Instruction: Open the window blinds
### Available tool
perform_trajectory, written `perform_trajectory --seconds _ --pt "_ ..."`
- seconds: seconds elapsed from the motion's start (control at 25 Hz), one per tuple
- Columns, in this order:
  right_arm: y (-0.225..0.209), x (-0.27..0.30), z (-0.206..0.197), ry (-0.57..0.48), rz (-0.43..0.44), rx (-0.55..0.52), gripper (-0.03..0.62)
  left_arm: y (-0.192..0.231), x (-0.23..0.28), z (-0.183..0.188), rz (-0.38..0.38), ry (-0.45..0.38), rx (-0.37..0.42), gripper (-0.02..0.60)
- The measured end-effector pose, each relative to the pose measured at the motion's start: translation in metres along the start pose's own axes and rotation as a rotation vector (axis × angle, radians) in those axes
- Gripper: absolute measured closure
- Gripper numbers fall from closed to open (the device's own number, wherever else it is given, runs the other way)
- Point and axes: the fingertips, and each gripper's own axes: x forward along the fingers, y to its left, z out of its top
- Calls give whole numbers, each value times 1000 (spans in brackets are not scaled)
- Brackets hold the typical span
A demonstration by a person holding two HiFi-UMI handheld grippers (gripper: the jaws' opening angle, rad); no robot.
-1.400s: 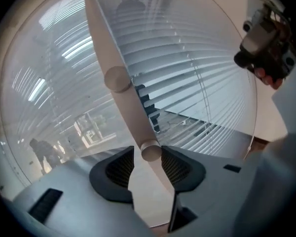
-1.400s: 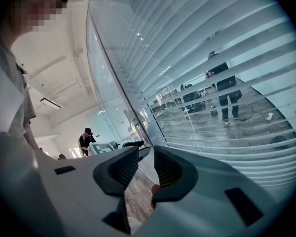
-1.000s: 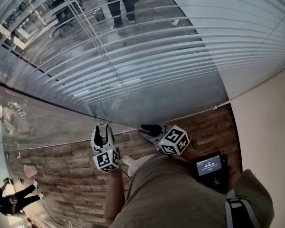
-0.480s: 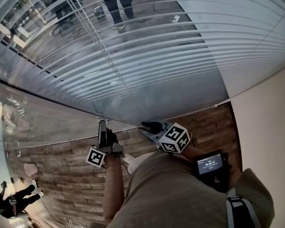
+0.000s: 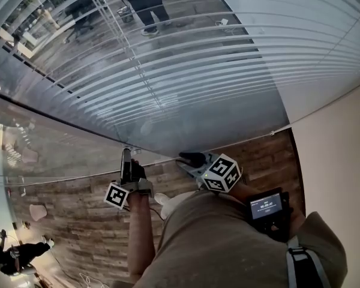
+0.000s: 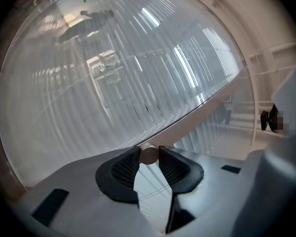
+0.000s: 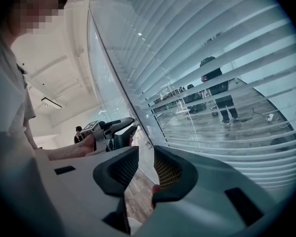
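White slatted blinds (image 5: pixel 228 59) hang behind a glass pane; their slats are tilted partly open and I see through them. In the left gripper view the round beige end of the blind wand (image 6: pixel 149 155) sits between the dark pads of my left gripper (image 6: pixel 149 151). The jaws are closing and both pads touch it. In the head view the left gripper (image 5: pixel 127 161) lies rolled on its side, pointing at the glass. My right gripper (image 5: pixel 189 159) hovers beside it, also seen as the right gripper (image 7: pixel 145 157), open with nothing between its jaws.
A person (image 5: pixel 141 5) stands beyond the glass, and another person (image 5: pixel 18 254) is far off at the lower left. Wood floor (image 5: pixel 78 203) lies below. A beige wall (image 5: pixel 336 161) closes the right side. A small screen device (image 5: pixel 265 209) hangs at my waist.
My left gripper has rolled about a quarter turn onto its side and risen slightly, and its jaws have narrowed. The right gripper has stayed still.
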Motion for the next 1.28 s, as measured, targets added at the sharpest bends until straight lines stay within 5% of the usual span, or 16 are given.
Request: perform_trajectory --seconds 0.2,0.76,1.28 --pt "1 -2 1 2 1 -1 488 4 -4 -1 118 41 206 445" --pt "0 -1 -3 3 -1 -1 488 3 0 -2 234 116 678 446" --pt "-3 2 -13 12 1 2 489 4 3 -13 397 186 1312 446"
